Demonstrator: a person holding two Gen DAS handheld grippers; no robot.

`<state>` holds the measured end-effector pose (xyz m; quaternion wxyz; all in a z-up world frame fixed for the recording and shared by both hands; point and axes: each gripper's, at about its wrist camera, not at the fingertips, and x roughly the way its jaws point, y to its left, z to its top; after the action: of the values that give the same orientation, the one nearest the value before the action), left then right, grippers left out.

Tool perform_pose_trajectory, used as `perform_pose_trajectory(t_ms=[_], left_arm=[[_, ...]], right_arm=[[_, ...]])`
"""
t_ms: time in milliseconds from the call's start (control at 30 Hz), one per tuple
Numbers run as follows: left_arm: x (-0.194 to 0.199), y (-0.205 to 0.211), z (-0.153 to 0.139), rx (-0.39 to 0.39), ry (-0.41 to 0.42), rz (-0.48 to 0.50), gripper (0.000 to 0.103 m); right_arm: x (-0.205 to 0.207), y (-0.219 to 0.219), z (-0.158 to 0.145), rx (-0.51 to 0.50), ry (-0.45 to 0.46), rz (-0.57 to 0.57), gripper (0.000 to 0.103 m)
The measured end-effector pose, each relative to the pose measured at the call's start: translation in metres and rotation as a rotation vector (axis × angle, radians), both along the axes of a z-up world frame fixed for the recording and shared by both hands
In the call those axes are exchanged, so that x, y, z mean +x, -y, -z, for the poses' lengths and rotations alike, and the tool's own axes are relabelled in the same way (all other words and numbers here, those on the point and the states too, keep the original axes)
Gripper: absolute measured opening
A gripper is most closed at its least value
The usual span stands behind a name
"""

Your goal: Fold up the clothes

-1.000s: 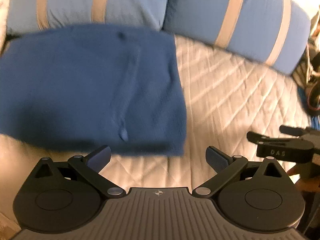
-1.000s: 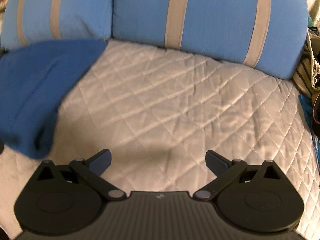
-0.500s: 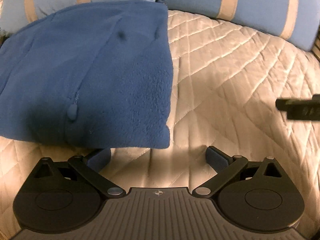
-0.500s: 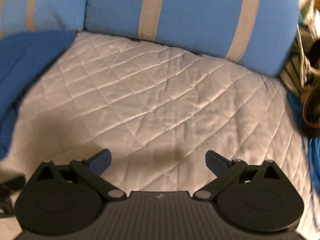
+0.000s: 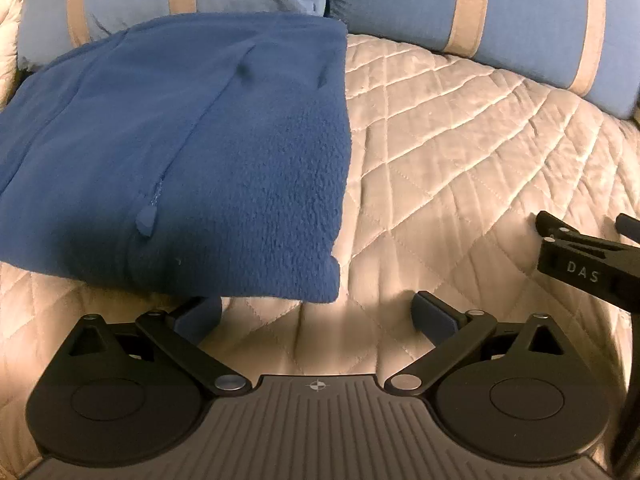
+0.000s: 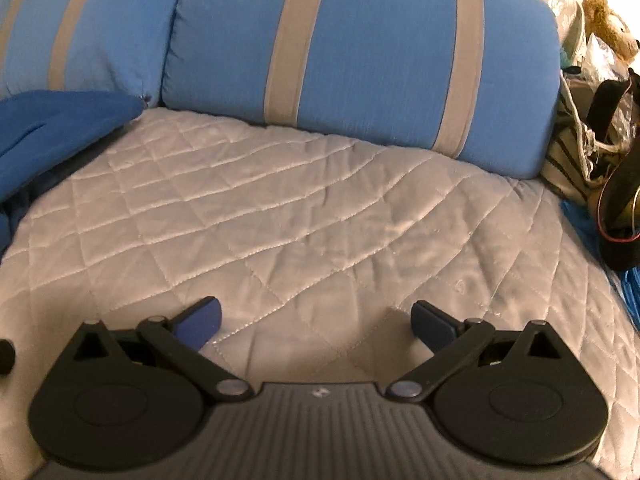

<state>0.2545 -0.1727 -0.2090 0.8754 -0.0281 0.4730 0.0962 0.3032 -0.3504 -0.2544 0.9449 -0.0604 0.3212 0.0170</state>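
A folded dark blue fleece jacket (image 5: pixel 192 152) with a zipper pull lies on the quilted beige bed cover (image 5: pixel 460 152), against the pillows at the left. My left gripper (image 5: pixel 316 316) is open and empty just in front of the fleece's near edge. The fleece also shows at the far left of the right wrist view (image 6: pixel 48 132). My right gripper (image 6: pixel 316 320) is open and empty above bare quilt (image 6: pixel 300 220), to the right of the fleece. The right gripper's side shows at the right edge of the left wrist view (image 5: pixel 588 272).
Two light blue pillows with beige stripes (image 6: pixel 360 52) line the back of the bed. A striped bag, a dark bag with a red cord (image 6: pixel 616 208) and a stuffed toy (image 6: pixel 608 24) crowd the right edge.
The left gripper has come closer to the fleece's near edge, which now looks larger and sharper. The right gripper has swung right, away from the fleece, then steadied over bare quilt.
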Motion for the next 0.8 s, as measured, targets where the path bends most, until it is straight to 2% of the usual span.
perform_pose_trajectory(t_ms=[100,800], left_arm=[[-0.001,0.001,-0.001,0.001,-0.007,-0.008,0.103],[-0.015,0.0,-0.007,0.002,-0.045,-0.001,0.103]], right_arm=[[0.002,0.006,0.0,0.048,-0.012,0.001,0.103],[0.001,0.002,0.003,0.034,-0.009,0.002,0.103]])
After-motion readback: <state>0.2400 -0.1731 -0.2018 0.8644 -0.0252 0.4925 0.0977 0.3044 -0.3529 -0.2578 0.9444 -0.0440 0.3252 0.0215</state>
